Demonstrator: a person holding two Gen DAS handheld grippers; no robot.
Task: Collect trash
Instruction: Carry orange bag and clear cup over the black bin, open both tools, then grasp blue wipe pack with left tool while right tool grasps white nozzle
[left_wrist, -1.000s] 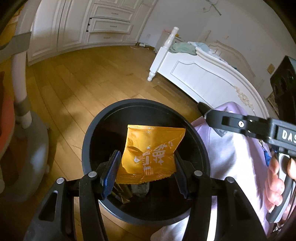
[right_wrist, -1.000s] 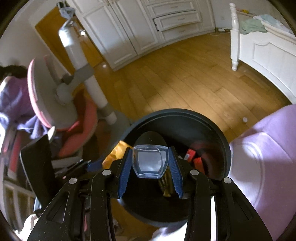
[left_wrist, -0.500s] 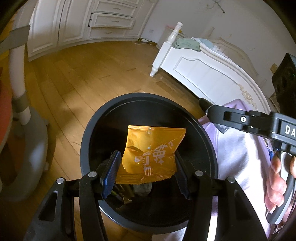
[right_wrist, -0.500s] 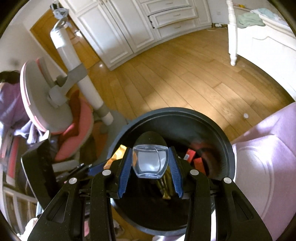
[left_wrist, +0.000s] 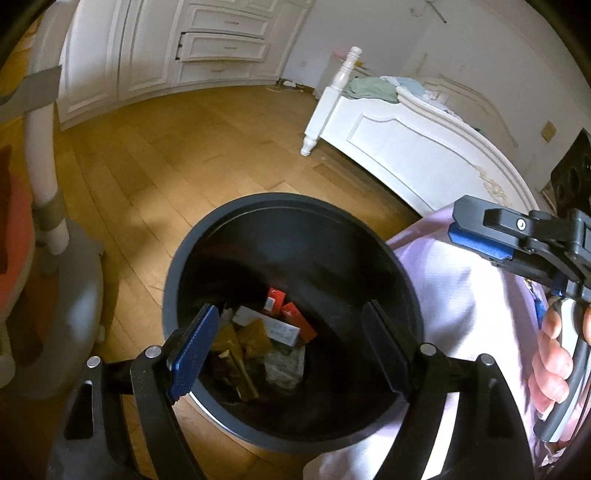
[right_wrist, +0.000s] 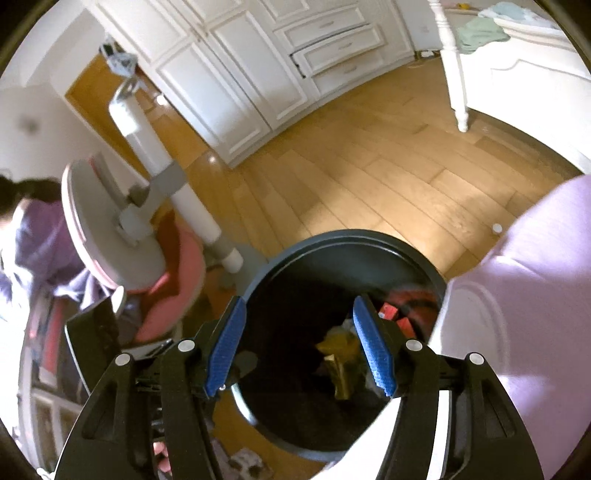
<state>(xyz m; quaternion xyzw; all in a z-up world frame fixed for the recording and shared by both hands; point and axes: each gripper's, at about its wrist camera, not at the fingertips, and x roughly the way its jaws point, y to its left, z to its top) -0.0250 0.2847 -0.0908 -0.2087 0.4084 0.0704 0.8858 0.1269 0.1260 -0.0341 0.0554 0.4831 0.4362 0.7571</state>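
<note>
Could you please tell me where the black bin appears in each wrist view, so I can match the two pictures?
Left wrist: bin at centre to lower centre, behind the tool's fingers.
Right wrist: bin at lower centre, right of the pink chair.
Shared landmark: the white bedpost.

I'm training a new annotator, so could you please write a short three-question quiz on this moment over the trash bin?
1. True or false: the left gripper has nothing between its fingers.
2. What does the black bin stand on: A) carpet, B) wooden floor, C) a table?
3. Name the white furniture beyond the bin in the left wrist view.

Key:
1. True; its jaws are opening, and only trash at the bin's bottom shows between them. The right gripper is opening too, also with nothing between its fingers.
2. B, the wooden floor.
3. A bed.
</note>
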